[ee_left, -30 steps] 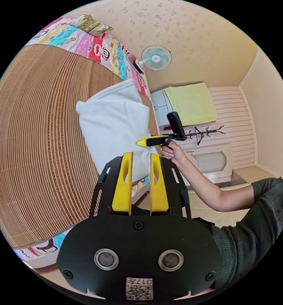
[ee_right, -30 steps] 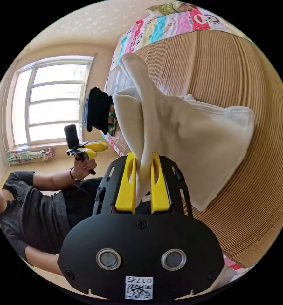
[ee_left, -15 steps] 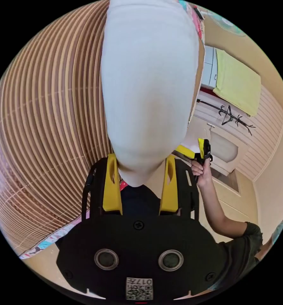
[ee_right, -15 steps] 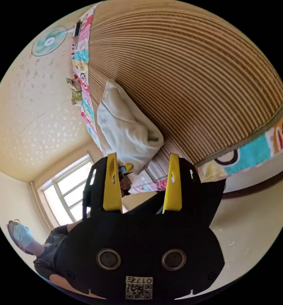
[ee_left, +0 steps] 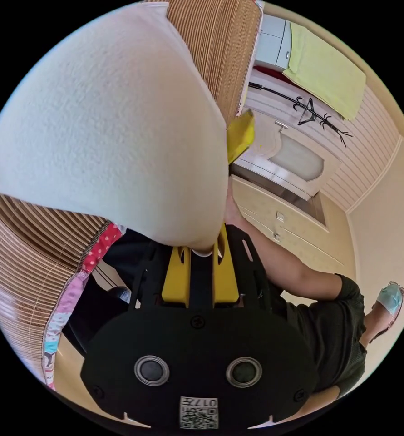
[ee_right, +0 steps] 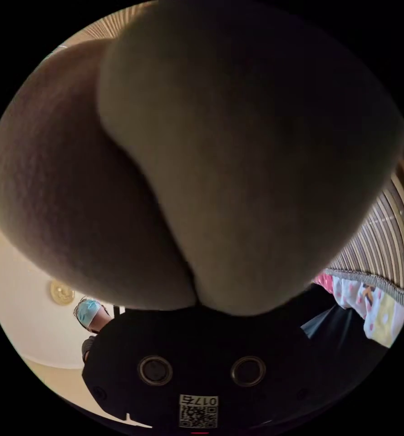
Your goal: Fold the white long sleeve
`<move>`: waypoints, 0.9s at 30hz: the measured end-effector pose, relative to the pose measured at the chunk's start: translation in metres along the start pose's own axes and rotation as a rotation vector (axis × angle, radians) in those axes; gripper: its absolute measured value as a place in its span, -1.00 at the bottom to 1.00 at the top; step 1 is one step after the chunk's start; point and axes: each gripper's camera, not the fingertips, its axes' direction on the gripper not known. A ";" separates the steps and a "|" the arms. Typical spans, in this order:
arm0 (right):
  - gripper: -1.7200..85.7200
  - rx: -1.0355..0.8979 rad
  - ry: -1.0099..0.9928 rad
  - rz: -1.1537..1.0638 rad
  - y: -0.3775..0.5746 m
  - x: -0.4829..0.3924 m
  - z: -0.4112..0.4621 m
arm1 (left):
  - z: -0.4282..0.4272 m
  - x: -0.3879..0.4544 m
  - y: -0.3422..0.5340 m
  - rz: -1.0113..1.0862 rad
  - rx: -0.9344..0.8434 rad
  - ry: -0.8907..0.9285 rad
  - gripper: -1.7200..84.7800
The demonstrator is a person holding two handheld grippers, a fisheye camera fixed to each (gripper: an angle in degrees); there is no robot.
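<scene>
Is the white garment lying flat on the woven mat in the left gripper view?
No, the white garment hangs bunched above the left gripper, off the mat.

My white long sleeve point(ee_left: 111, 127) bulges as a folded, fuzzy bundle toward ten o'clock, its lower tip at my jaws.

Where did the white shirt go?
In the left gripper view the white shirt bulges over the striped mat, its bottom edge tucked between the left gripper jaws.
</scene>
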 end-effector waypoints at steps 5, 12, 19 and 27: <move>-0.41 -0.013 0.049 -0.159 0.000 -0.014 -0.006 | -0.011 0.027 -0.009 0.049 -0.010 -0.017 -0.75; -0.49 0.016 0.121 -0.317 -0.008 -0.061 -0.057 | -0.014 0.055 0.006 0.081 0.023 -0.193 -0.67; -0.54 0.058 0.184 -0.543 -0.014 -0.155 -0.127 | -0.049 -0.014 0.074 -0.183 0.315 -0.009 -0.72; -0.58 0.190 0.346 -0.754 -0.018 -0.263 -0.240 | -0.060 -0.081 0.179 -0.554 0.540 -0.013 -0.73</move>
